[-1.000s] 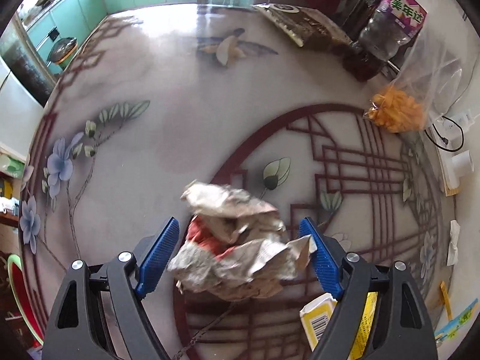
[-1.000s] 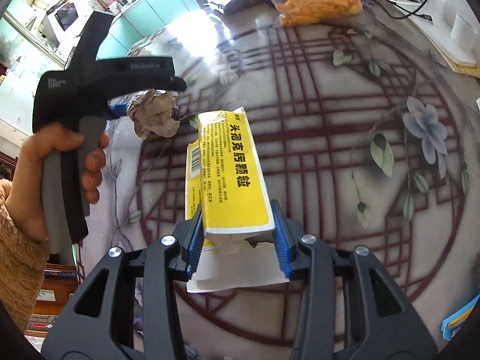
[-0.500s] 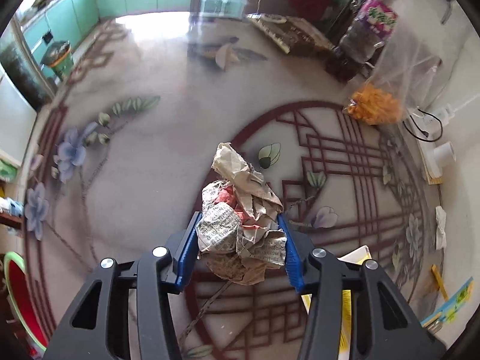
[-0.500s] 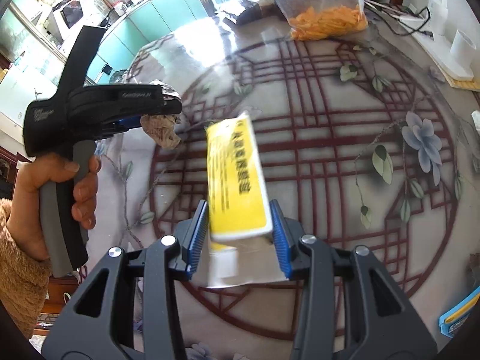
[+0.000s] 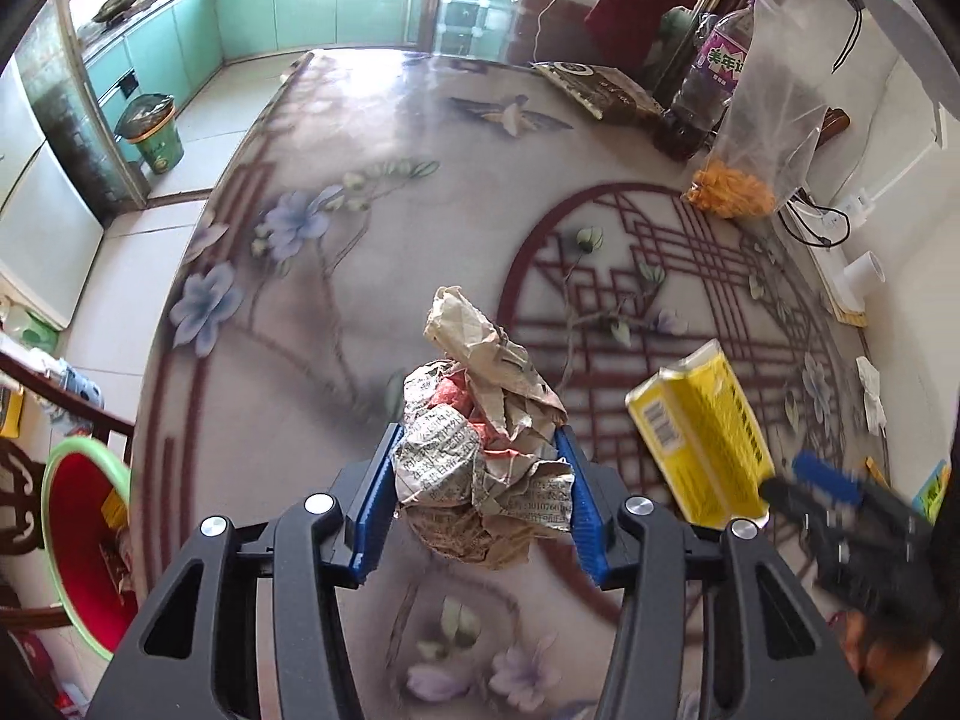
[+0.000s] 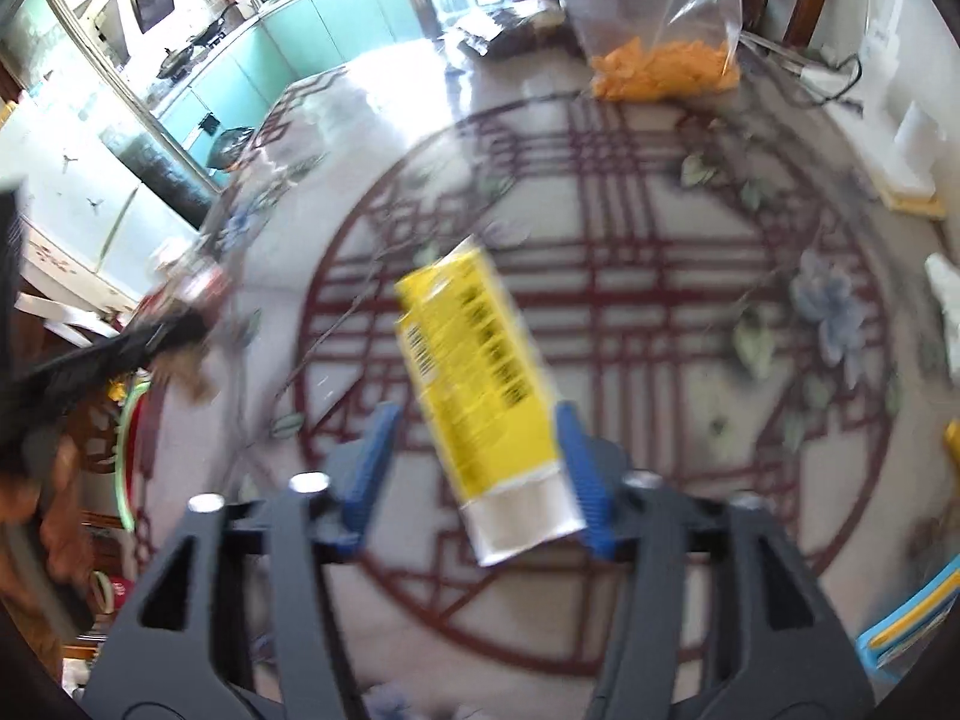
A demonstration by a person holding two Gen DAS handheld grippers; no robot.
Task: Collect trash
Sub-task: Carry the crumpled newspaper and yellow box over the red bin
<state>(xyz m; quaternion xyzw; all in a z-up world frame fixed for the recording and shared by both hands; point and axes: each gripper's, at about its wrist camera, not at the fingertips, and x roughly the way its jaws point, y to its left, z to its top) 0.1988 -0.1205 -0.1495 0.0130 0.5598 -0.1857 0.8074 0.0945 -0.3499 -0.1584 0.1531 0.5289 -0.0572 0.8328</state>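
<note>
My left gripper (image 5: 478,474) is shut on a crumpled newspaper wad (image 5: 474,396), held above the patterned table (image 5: 360,240). In the right wrist view the jaws of my right gripper (image 6: 477,438) are opening. A yellow box (image 6: 468,360) sits tilted between them. It leans on the right pad and stands apart from the left pad. The left wrist view shows the same yellow box (image 5: 699,432) to the right, with the blurred right gripper behind it. A red basin with a green rim (image 5: 84,540) sits below the table's left edge.
A clear bag of orange snacks (image 5: 732,192), a plastic bottle (image 5: 708,78) and a dark packet (image 5: 600,90) stand at the table's far right. A white tissue (image 5: 870,396) and cables lie along the right edge. A green bin (image 5: 150,132) stands on the kitchen floor.
The left gripper shut on the newspaper wad, lifted it and carried it left. The right jaws spread, and the yellow box has tilted loose between them.
</note>
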